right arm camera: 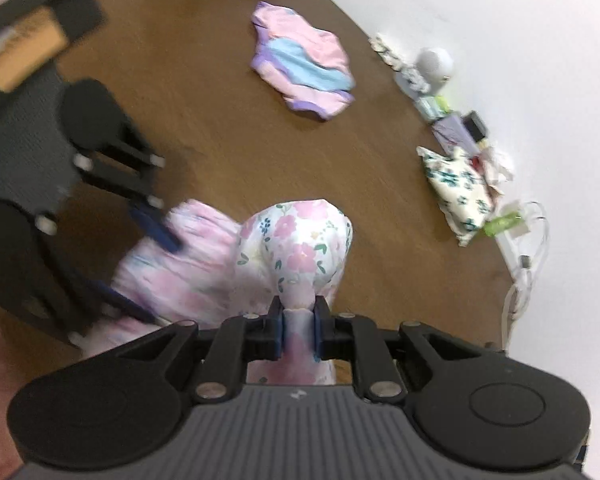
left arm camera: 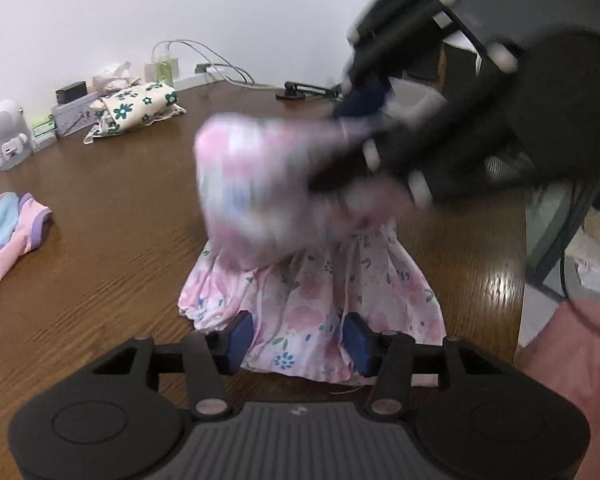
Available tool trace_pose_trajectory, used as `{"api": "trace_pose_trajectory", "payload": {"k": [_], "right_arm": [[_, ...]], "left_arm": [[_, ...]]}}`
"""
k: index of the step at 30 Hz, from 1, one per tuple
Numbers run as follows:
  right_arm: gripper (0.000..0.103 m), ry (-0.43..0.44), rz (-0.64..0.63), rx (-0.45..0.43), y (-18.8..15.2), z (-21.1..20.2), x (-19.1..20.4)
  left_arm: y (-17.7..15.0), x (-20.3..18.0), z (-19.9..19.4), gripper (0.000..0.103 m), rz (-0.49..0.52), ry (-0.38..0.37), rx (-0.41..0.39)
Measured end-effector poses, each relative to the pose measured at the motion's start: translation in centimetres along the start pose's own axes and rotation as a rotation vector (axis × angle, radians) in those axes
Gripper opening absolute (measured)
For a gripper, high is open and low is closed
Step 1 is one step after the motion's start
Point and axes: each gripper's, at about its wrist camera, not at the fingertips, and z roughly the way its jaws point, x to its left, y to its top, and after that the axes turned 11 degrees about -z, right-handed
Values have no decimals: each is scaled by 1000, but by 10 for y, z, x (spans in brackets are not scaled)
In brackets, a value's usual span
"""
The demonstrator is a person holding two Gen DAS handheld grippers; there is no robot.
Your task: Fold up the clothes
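A pink floral dress [left arm camera: 312,292] lies on the brown wooden table [left arm camera: 100,280]. My left gripper [left arm camera: 299,340] stands open at its near hem; the blue pads [left arm camera: 240,336] sit on either side of the cloth with a wide gap. My right gripper [right arm camera: 299,320] is shut on a bunched fold of the dress [right arm camera: 300,240] and holds it up off the table. In the left wrist view the right gripper [left arm camera: 352,136] appears blurred above the dress with the lifted cloth hanging from it. The left gripper [right arm camera: 140,264] shows blurred at the left of the right wrist view.
A pink, blue and purple garment [right arm camera: 304,72] lies further out on the table. Along the wall stand a floral pouch [right arm camera: 456,188], small boxes, a white figurine [right arm camera: 432,64] and cables [right arm camera: 528,256]. The table's rounded edge [left arm camera: 520,280] runs close on the right.
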Motion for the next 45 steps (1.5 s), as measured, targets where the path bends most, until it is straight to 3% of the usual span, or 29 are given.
{"api": "trace_pose_trajectory", "payload": {"k": [3, 7, 12, 15, 18, 21, 23, 24, 26, 29, 34, 37, 41, 43, 45], "right_arm": [[19, 55, 40, -18, 6, 1, 17], [24, 113, 153, -59, 2, 0, 24], [35, 211, 317, -139, -10, 1, 24], [42, 304, 416, -204, -19, 4, 23], [43, 373, 498, -295, -34, -2, 20], [43, 371, 592, -436, -63, -28, 4], [43, 289, 609, -471, -81, -40, -4], [43, 251, 610, -467, -89, -42, -6], [43, 206, 619, -447, -102, -39, -8], [43, 237, 599, -458, -104, -25, -3], [42, 267, 467, -407, -92, -4, 20], [42, 271, 427, -423, -97, -5, 26], [43, 267, 400, -513, -117, -29, 13], [43, 236, 315, -519, -122, -40, 8], [43, 215, 180, -501, -119, -44, 8]], "left_arm": [[-9, 6, -14, 52, -27, -38, -13], [-26, 28, -60, 55, -77, -55, -80], [-44, 55, -107, 56, -143, 46, -158], [-47, 63, -116, 56, -185, 83, -168], [-40, 62, -113, 56, -201, 97, -177], [-34, 51, -120, 56, -183, 69, -203], [-23, 40, -115, 53, -153, 39, -219], [-16, 33, -109, 51, -131, 25, -219], [-3, 20, -96, 38, -92, 4, -208], [9, 5, -69, 19, -61, 34, -152], [11, 5, -27, 15, -75, 119, -26], [14, 10, -28, 16, -111, 120, -19], [29, 15, -45, 41, -113, 122, -37], [38, 15, -50, 44, -103, 115, -30], [47, 17, -46, 53, -98, 84, 9]]}}
